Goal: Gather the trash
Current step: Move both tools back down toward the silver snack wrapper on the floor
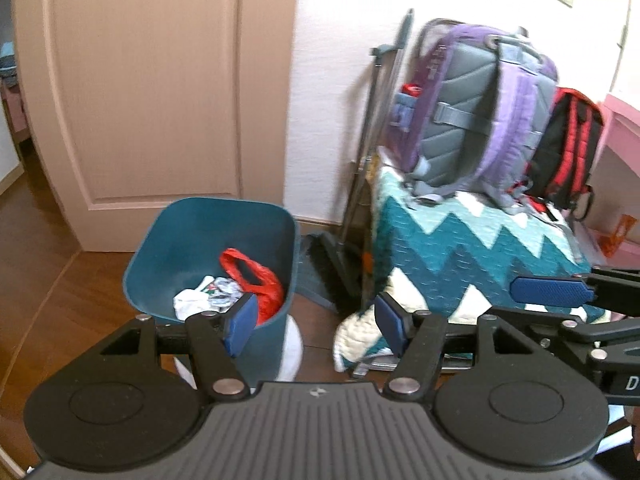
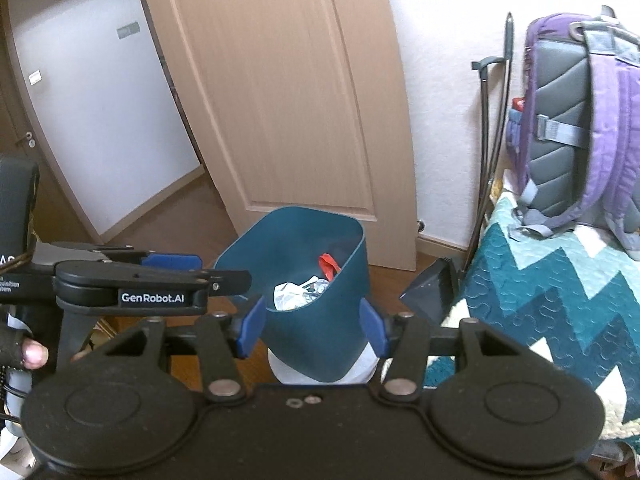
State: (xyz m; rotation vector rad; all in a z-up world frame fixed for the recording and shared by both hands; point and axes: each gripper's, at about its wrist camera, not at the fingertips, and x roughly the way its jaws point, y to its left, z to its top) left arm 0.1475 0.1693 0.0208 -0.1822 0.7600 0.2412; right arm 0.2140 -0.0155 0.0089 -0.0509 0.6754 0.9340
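Right claw above (nearly) bin

Bright daylight from 2 o'clock, wall blown out white there. Strong fisheye bending, door edges curve. Slight motion blur on purple backpack; near fingers sharp.
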